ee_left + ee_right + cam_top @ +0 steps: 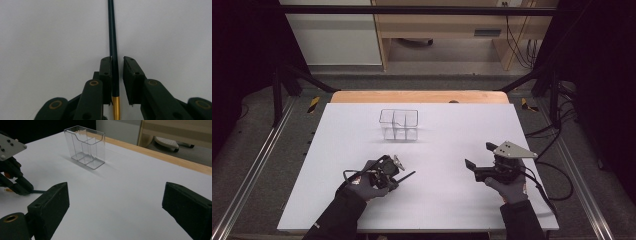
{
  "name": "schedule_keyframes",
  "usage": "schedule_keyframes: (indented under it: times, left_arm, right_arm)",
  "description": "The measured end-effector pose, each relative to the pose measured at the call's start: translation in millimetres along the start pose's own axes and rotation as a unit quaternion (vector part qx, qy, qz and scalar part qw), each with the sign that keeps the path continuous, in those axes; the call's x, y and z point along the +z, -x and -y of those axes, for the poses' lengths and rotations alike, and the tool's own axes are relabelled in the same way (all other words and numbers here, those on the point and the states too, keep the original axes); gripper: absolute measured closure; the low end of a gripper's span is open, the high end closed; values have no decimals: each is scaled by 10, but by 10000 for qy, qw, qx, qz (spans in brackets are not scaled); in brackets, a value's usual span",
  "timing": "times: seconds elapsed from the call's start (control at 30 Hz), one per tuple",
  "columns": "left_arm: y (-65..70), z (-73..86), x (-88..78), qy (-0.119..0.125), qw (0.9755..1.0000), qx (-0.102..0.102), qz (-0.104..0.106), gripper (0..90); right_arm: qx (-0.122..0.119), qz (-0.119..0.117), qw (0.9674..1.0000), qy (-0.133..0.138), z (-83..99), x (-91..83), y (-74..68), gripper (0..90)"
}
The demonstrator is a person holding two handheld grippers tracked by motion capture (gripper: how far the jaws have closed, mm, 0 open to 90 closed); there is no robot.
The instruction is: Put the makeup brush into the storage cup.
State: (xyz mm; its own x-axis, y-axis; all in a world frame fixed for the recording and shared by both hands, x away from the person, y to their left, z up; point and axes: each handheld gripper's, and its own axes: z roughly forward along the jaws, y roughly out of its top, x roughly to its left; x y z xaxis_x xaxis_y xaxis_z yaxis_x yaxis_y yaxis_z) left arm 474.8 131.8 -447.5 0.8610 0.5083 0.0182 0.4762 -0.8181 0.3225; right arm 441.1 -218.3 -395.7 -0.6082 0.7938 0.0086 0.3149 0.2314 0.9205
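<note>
left gripper (117, 75) low on table (nearly closed) around pen (112, 37) | right gripper (115, 202) level, wide

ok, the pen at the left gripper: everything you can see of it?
The pen is a thin, straight, dark stick with a glossy shaft and a gold metallic end section near the camera. It lies flat on the white table, running out ahead between the jaws of the left gripper. One pad sits against it; a narrow gap shows to the other. In the high view it juts right from the gripper.
</note>
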Motion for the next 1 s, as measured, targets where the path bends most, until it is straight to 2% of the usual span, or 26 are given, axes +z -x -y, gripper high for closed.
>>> schedule_keyframes:
  times: [0.27, 0.6, 0.83, 1.0]
  left_arm:
    - [15, -39, 4, -148, 9999, 88, -9, 805]
    - [15, -55, 1, -200, 9996, 174, 9, 825]
    - [-7, -53, -7, -196, 9996, 176, 90, 826]
    - [-19, -41, -81, -61, 9996, 205, 164, 826]
  right_arm:
    - [34, -71, 10000, 5, 4, 13, -4, 71]
    - [35, -116, 9999, -39, 11, 35, -12, 73]
    - [-17, -93, 9999, -107, 14, 40, -11, 88]
    - [-68, -100, 9998, -151, 9, 42, -19, 93]
